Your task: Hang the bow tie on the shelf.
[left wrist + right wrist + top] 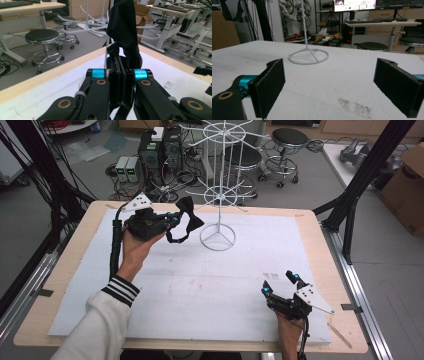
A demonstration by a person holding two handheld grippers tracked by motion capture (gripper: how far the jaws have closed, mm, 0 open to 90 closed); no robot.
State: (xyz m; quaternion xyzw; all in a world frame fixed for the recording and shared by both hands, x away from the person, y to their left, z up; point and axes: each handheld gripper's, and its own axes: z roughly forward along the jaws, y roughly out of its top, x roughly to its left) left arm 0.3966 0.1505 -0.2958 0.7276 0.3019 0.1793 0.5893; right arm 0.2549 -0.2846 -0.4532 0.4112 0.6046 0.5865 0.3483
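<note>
At about ten o'clock on the white mat (200, 290) in the high view, the left gripper (172, 221) is held up off the table with its jaws pressed together on a black bow tie (189, 215), whose wings fan out toward two o'clock while its strap loops down below the jaws. The white wire rack (218, 195) stands just beside the tie at three o'clock from it, its ring base (217, 239) resting on the mat, so the coming move looks like a short carry to the right and up onto one of the lower spokes; the left hand is by far the nearer one. The right gripper (281, 282) rests at five o'clock on the mat, well apart from the rack, jaws spread and holding nothing. In the left gripper view, the pads pinch the bow tie (122, 30) at its knot, the fabric rising upright toward twelve o'clock, its long axis running along the jaws; white rack arms (95, 27) cross behind it, and a round stool (42, 36) stands on the floor at ten o'clock. In the right gripper view, the two black pads (270, 85) stand wide apart over bare mat, with the rack's ring base (309, 56) ahead at twelve o'clock and nothing between them and it; a faint grey smudge (354, 106) marks the mat close to the jaws.
</note>
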